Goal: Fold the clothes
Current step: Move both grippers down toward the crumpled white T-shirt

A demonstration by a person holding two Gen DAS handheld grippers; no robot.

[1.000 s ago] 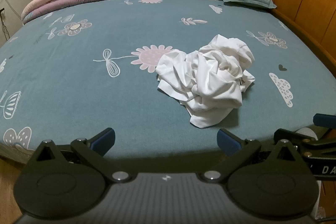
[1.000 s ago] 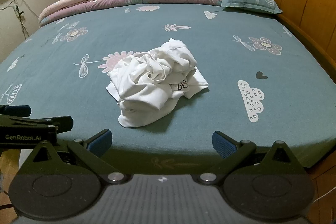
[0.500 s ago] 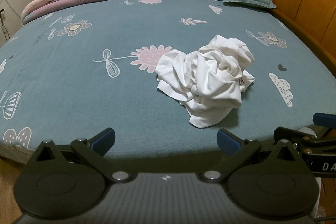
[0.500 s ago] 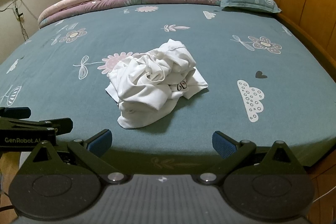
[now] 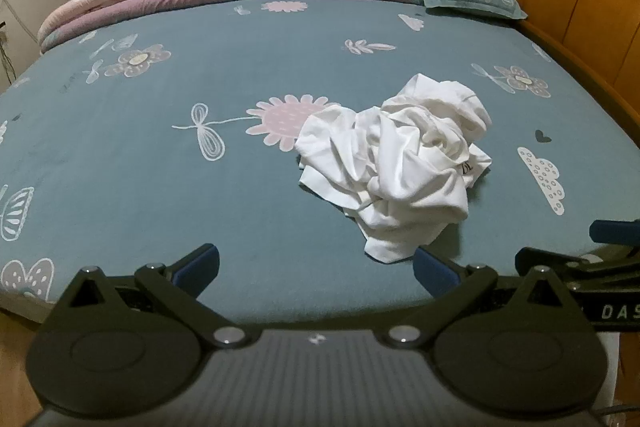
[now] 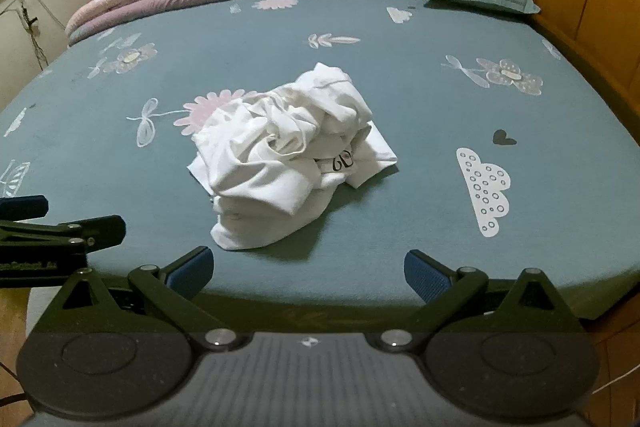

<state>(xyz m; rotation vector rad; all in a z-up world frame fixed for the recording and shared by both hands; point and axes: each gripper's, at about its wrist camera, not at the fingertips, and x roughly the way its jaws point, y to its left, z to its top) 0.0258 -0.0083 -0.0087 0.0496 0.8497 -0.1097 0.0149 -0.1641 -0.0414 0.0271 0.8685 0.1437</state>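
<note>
Crumpled white shirt (image 5: 394, 163) on bed (image 5: 160, 163) — folding not begun. Left gripper (image 5: 316, 265), right gripper (image 6: 306, 267) wide apart, empty — next move likely: find edge, spread flat.

Slightly closer to the crumpled white garment (image 5: 392, 163) than a second ago, seen from both wrists. From the left gripper (image 5: 316, 265): larger and lower in frame, with the cloth's lower tip nearly level with the blue pads. From the right gripper (image 6: 306, 267): drifted a little leftward, and beside it the left gripper higher at the frame's edge, its lettering blurred.
</note>
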